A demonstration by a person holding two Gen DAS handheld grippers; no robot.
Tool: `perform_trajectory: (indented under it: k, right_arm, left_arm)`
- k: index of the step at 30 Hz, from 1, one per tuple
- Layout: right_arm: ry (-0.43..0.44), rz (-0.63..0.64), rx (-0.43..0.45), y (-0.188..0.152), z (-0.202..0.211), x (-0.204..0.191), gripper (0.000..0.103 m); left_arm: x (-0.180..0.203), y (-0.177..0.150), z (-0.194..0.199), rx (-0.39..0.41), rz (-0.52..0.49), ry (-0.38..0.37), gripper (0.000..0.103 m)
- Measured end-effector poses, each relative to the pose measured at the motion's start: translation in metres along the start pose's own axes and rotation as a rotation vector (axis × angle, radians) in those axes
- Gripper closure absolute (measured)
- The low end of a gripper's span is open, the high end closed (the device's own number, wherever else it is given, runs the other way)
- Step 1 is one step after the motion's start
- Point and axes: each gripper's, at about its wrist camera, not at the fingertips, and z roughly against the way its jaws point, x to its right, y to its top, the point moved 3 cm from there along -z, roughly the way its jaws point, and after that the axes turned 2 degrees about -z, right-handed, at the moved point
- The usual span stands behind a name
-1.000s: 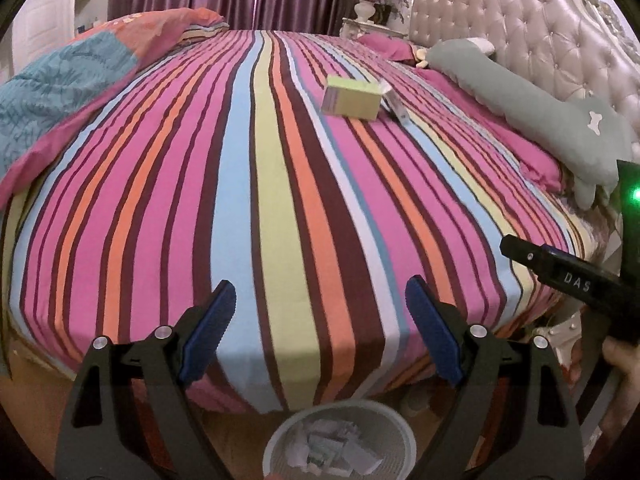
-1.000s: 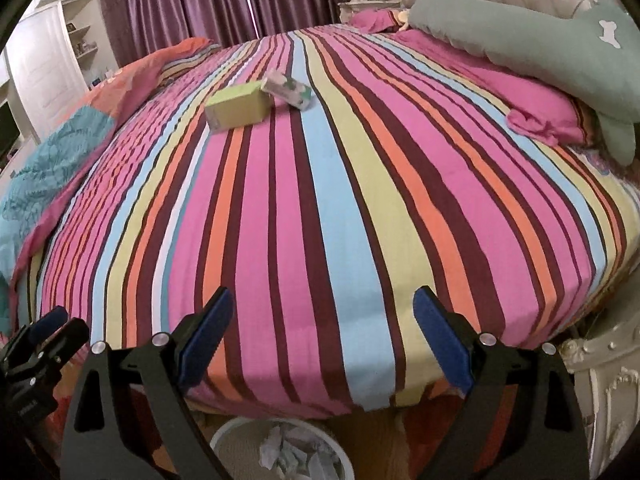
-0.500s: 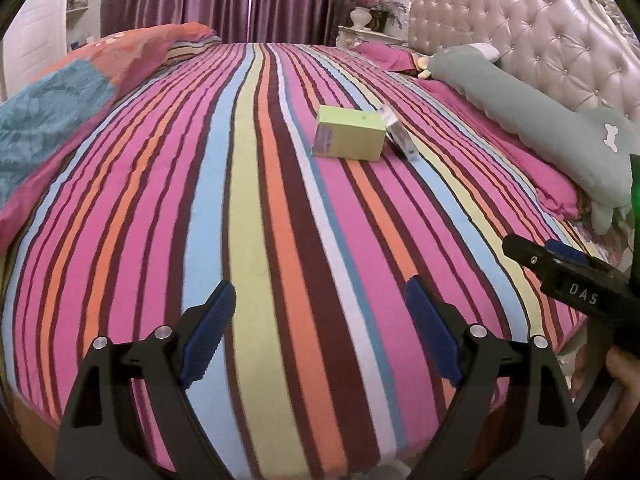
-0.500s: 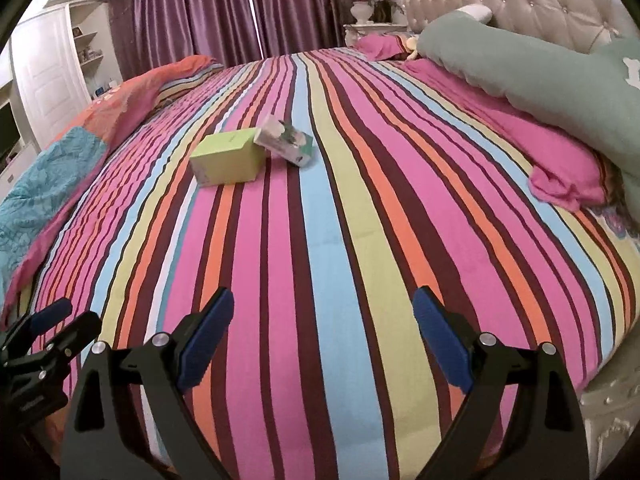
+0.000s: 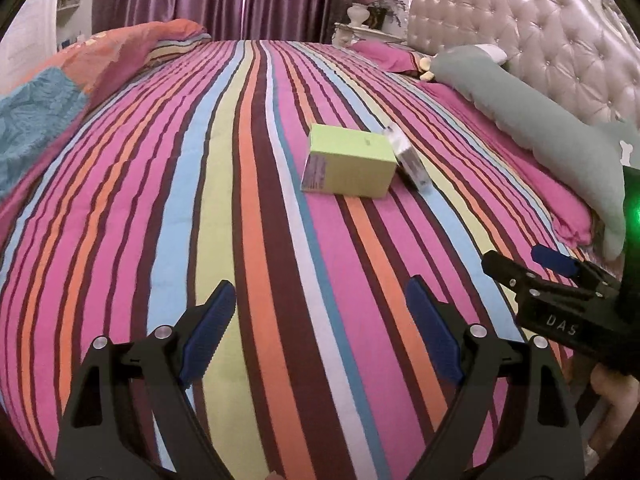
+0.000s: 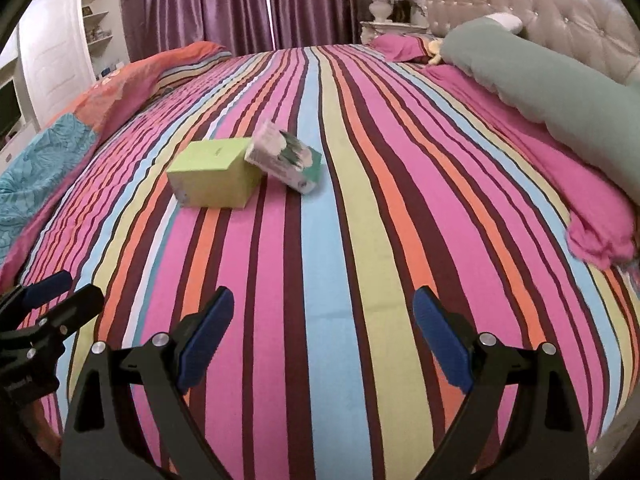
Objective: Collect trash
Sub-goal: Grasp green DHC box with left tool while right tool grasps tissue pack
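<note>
Left wrist view: left gripper (image 5: 320, 320) over the near part of the striped bedspread (image 5: 168, 208), jaws spread wide, nothing between them; right gripper (image 5: 532, 272) seen at the right edge, side on. Right wrist view: right gripper (image 6: 324, 324) likewise over the bedspread (image 6: 400, 200), jaws wide apart and empty; left gripper (image 6: 44, 300) at the far left edge. Lime-green box (image 6: 214, 172) lies mid-bed, well ahead of both grippers; green-and-white packet (image 6: 290, 160) tilted, one end leaning on the box's right side, other end on the cover. Grey-green bolster pillow (image 6: 552, 88) along the right; tufted headboard (image 5: 540, 32) behind it; purple curtains (image 6: 240, 4) at the back.
</note>
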Motion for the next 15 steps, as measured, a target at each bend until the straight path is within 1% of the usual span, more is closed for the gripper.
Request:
perform_trajectory:
  k: [5, 9, 11, 15]
  right_arm:
    - [0.019, 0.017, -0.002, 0.019, -0.018, 0.000, 0.016]
    - [0.004, 0.075, -0.018, 0.030, -0.036, -0.001, 0.016]
    - [0.010, 0.091, -0.024, 0.033, -0.043, -0.002, 0.016]
    - [0.036, 0.100, -0.031, 0.041, -0.056, -0.006, 0.016]
  left_arm:
    - [-0.002, 0.022, -0.024, -0.014, 0.011, -0.023, 0.019]
    - [0.000, 0.040, -0.040, -0.018, -0.037, -0.041, 0.019]
    - [0.000, 0.047, -0.048, -0.026, -0.050, -0.048, 0.019]
    - [-0.002, 0.056, -0.057, -0.038, -0.030, -0.053, 0.019]
